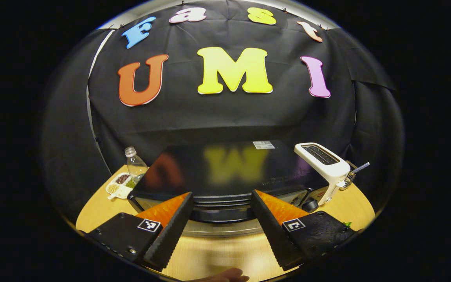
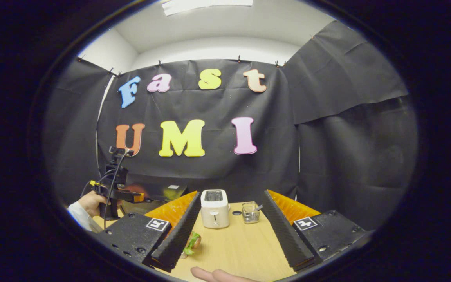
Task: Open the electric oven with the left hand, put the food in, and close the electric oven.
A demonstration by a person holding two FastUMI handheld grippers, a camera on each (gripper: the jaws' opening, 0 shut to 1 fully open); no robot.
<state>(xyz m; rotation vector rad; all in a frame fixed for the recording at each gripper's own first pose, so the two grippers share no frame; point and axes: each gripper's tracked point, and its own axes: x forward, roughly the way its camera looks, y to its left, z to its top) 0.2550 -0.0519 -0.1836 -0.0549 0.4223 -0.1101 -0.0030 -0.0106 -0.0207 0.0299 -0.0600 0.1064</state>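
Okay, in the left gripper view your left gripper [image 1: 221,196] sits low in the frame with its fingers spread wide, released, nothing between them. The electric oven [image 1: 225,172] fills the centre of that frame just beyond the fingertips, its glossy dark top facing the camera and its front edge and handle showing between the two fingers; the door looks closed, though the angle is steep so you can't be fully sure. At centre right the white toaster [image 1: 321,160] stands beside the oven, touching or nearly so. At centre left a clear plastic bottle [image 1: 135,164] stands upright by a small white divided dish [image 1: 119,185] of grains or beans. All of it rests on the wooden table [image 1: 217,254].

In the right gripper view your right gripper [image 2: 229,203] is also spread open and holding nothing, low in the frame. The food [image 2: 191,243], a sandwich or bun with green leaf, lies on the table just beside the left finger, lower centre-left, partly hidden by it. The toaster stands upright at centre between the fingers, with a small wire basket [image 2: 250,211] to its right. At far left, a hand [image 2: 92,201] with a white sleeve holds the other gripper up near the oven.
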